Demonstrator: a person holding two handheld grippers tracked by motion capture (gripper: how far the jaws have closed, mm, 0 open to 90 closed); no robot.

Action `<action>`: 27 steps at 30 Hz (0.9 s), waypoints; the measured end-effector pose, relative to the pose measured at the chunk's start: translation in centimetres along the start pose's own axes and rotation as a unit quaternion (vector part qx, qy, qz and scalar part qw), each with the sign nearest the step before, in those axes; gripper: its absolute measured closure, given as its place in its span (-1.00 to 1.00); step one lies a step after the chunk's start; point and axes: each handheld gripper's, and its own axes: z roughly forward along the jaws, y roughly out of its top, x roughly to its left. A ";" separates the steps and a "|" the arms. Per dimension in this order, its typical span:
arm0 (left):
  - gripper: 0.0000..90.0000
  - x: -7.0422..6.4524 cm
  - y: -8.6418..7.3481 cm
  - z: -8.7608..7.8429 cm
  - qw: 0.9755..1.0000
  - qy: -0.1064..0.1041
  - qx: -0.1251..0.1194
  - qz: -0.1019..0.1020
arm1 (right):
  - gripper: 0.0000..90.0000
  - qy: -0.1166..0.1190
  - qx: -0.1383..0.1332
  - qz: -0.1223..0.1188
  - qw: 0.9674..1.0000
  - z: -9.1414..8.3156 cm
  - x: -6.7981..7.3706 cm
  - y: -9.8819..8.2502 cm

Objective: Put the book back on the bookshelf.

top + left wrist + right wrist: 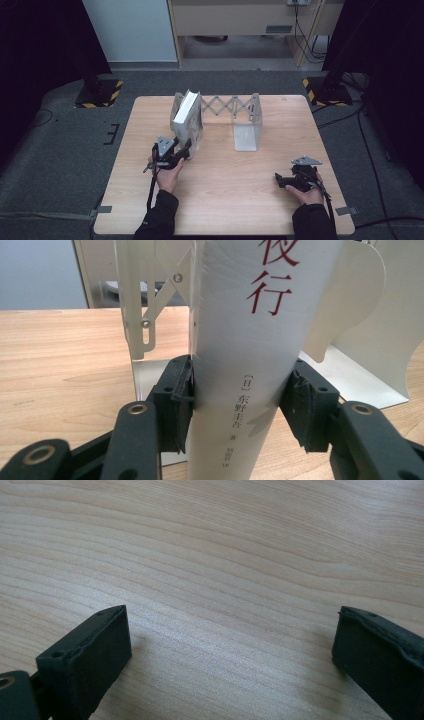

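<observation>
Here left gripper (242, 405) clamps book (250, 340) (upright).

Left gripper (186, 150), black two-jaw tool held in the left hand (170, 175), points forward; its jaws are nearly closed, pads (182, 390) pressing both sides of a white book spine. Right gripper (278, 180) rests low, pointing left, jaws spread wide, empty.

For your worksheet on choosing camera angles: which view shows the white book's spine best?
The left gripper view: the book stands close up, its spine lettering readable, clamped between the left gripper fingers. The high view shows the book small, upright in the expanding bookend rack. The right gripper view looks at the table.
</observation>
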 end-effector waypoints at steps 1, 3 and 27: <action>0.10 -0.1 0.0 0.0 1.000 0.003 0.001 0.001 | -0.94 0.000 0.000 -0.001 1.000 0.0 0.0 0.0; 0.11 -0.3 0.1 0.2 1.000 0.011 0.002 0.002 | -0.94 0.000 0.000 0.000 1.000 0.0 0.0 0.0; 0.00 -1.7 1.1 3.9 1.000 0.009 0.007 0.000 | -0.94 0.002 -0.001 -0.004 1.000 0.0 0.0 0.0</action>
